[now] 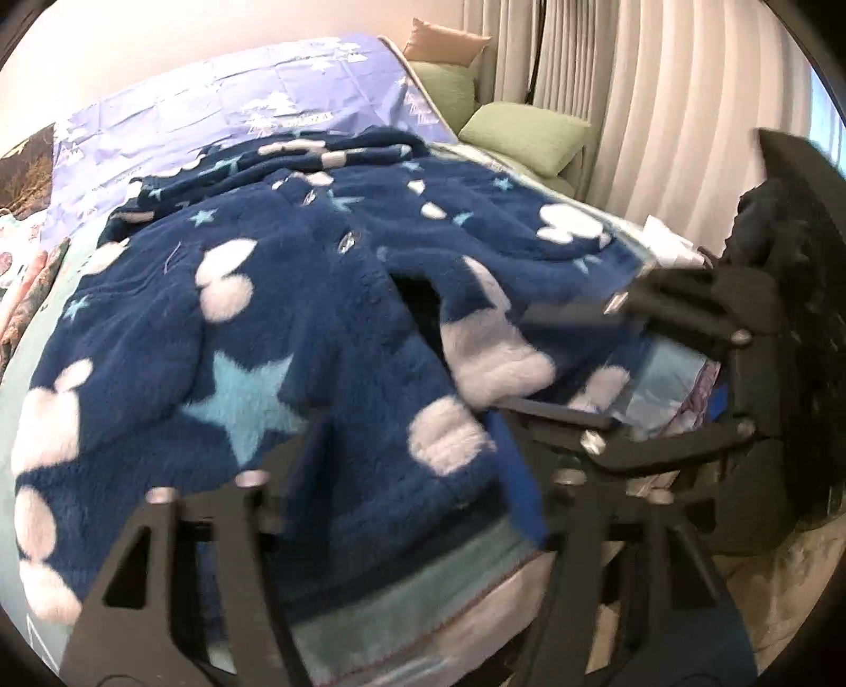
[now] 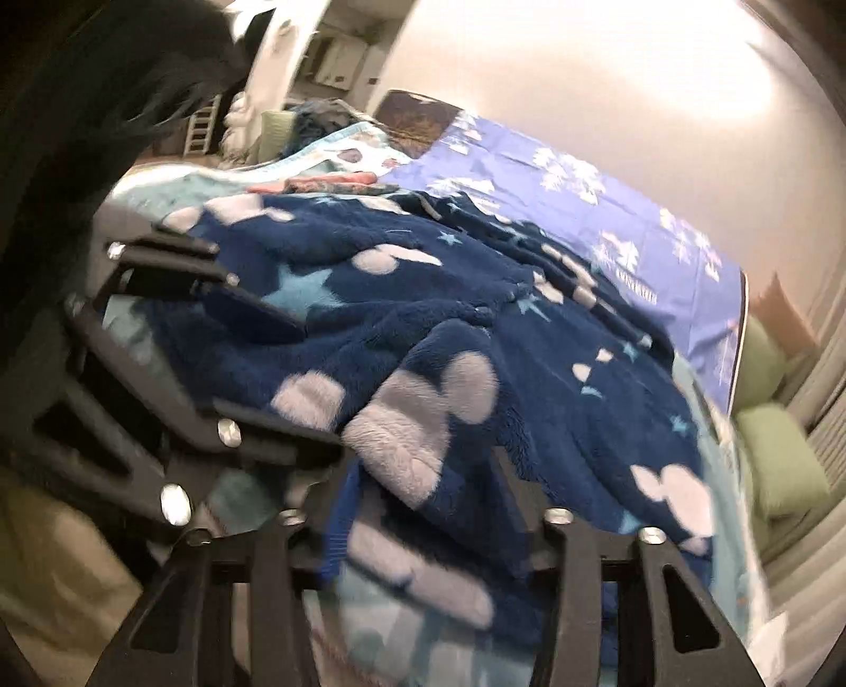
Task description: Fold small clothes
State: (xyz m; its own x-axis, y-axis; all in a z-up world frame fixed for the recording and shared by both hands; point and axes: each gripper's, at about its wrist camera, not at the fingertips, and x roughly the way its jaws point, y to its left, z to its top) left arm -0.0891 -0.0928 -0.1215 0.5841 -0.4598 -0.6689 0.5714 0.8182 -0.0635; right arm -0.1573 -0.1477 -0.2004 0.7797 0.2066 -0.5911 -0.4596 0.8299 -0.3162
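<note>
Garment: a navy fleece top (image 1: 275,338) with white blobs and pale blue stars lies spread and rumpled on the bed (image 1: 31,380), its near hem reaching the bed's front edge.
Garment, right wrist view: the same navy fleece top (image 2: 476,327) fills the middle, with one fold of it humped up near the front.
Left gripper: the left gripper (image 1: 402,502) has its fingers set wide apart, and the hem of the top lies between them; nothing is pinched.
Right gripper: the right gripper (image 2: 423,523) also stands spread wide, with the fleece edge lying in the gap between its fingers.
Each in the other's view: the right gripper (image 1: 566,364) shows side-on at the right of the left wrist view, fingers parted over the fleece edge; the left gripper (image 2: 296,380) shows at the left of the right wrist view, likewise parted.
Left wrist view only: pale curtains (image 1: 661,95), green cushions (image 1: 523,137) and a tan cushion (image 1: 444,45) beyond the bed's far corner.
Right wrist view only: a doorway area with a small ladder-like frame (image 2: 201,127), blurred, and a pink folded item (image 2: 322,185) past the top.
Both views: a purple sheet with white prints (image 1: 222,111) lies behind the top.
Sharpness: both views are motion-blurred near the front.
</note>
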